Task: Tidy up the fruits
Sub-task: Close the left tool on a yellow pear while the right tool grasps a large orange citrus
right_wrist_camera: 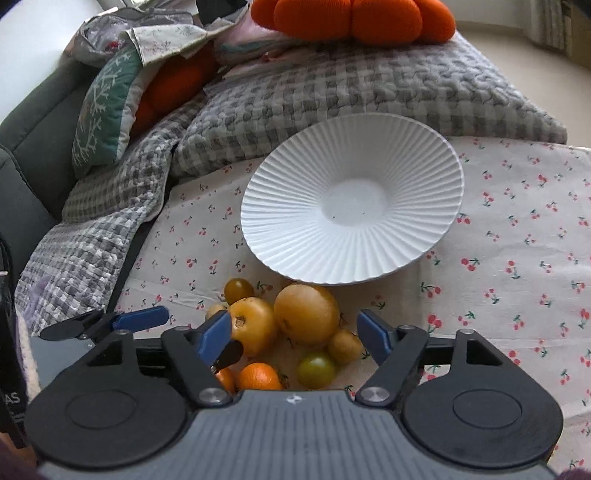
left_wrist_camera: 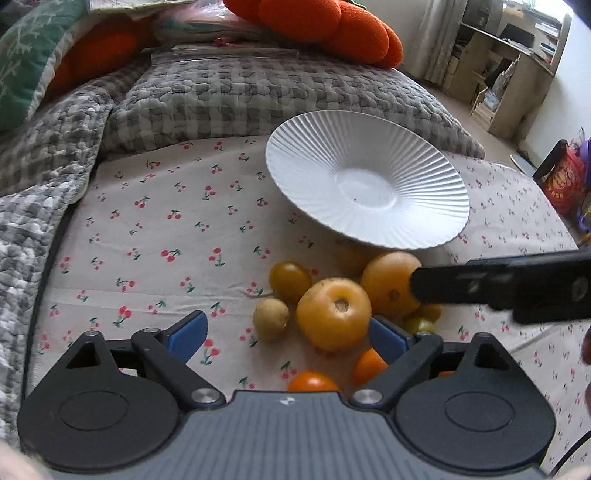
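Note:
A heap of fruit lies on the cherry-print cloth in front of a white ribbed plate [left_wrist_camera: 314, 155] [right_wrist_camera: 291, 206] that holds nothing. My left gripper [left_wrist_camera: 288, 336] is open, low over the cloth; a big yellow fruit [left_wrist_camera: 333, 313] [right_wrist_camera: 253, 328] and a small tan fruit [left_wrist_camera: 270, 324] lie between its blue fingers [left_wrist_camera: 188, 334], untouched. My right gripper [right_wrist_camera: 295, 336] is open around a larger orange-yellow fruit [right_wrist_camera: 306, 314] [left_wrist_camera: 388, 284]. Its pads stand clear of that fruit in its own view. From the left wrist its black finger [left_wrist_camera: 498, 286] reaches the fruit's right side.
Small tomatoes ring the heap: a yellow one [left_wrist_camera: 290, 280], orange ones [left_wrist_camera: 313, 382] [right_wrist_camera: 258, 376], a green one [right_wrist_camera: 316, 367]. Grey checked quilts [left_wrist_camera: 258, 96] and orange cushions [left_wrist_camera: 332, 22] rise behind the plate. Shelves [left_wrist_camera: 509, 66] stand far right.

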The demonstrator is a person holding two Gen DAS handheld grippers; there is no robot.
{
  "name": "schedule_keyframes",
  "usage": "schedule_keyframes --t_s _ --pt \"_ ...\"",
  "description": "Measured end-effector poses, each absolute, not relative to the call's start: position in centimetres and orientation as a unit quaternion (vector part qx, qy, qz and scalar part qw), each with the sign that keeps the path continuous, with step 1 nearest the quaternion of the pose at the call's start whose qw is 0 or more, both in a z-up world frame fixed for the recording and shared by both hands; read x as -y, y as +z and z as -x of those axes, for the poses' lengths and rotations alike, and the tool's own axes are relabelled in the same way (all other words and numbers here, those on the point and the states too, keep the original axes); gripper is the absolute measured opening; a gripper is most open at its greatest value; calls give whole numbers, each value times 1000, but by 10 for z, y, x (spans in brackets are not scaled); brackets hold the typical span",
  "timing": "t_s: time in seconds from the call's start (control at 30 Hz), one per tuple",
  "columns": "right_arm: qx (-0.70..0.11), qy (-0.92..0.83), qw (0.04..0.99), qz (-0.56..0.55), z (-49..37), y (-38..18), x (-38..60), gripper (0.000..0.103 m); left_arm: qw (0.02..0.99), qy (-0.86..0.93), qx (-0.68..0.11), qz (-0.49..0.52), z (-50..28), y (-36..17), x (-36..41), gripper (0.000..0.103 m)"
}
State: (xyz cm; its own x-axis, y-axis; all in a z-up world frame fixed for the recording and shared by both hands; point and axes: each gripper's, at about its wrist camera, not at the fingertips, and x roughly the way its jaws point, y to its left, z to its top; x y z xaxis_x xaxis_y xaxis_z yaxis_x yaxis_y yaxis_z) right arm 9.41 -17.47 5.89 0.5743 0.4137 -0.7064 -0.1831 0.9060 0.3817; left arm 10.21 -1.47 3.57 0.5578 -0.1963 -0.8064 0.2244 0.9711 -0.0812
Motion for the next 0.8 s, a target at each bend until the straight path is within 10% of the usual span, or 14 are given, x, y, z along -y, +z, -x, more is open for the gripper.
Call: schedule_keyframes --t_s 0.8 --pt "-437 159 881 -85 -116 37 160 44 887 -127 -438 -66 -111 20 40 69"
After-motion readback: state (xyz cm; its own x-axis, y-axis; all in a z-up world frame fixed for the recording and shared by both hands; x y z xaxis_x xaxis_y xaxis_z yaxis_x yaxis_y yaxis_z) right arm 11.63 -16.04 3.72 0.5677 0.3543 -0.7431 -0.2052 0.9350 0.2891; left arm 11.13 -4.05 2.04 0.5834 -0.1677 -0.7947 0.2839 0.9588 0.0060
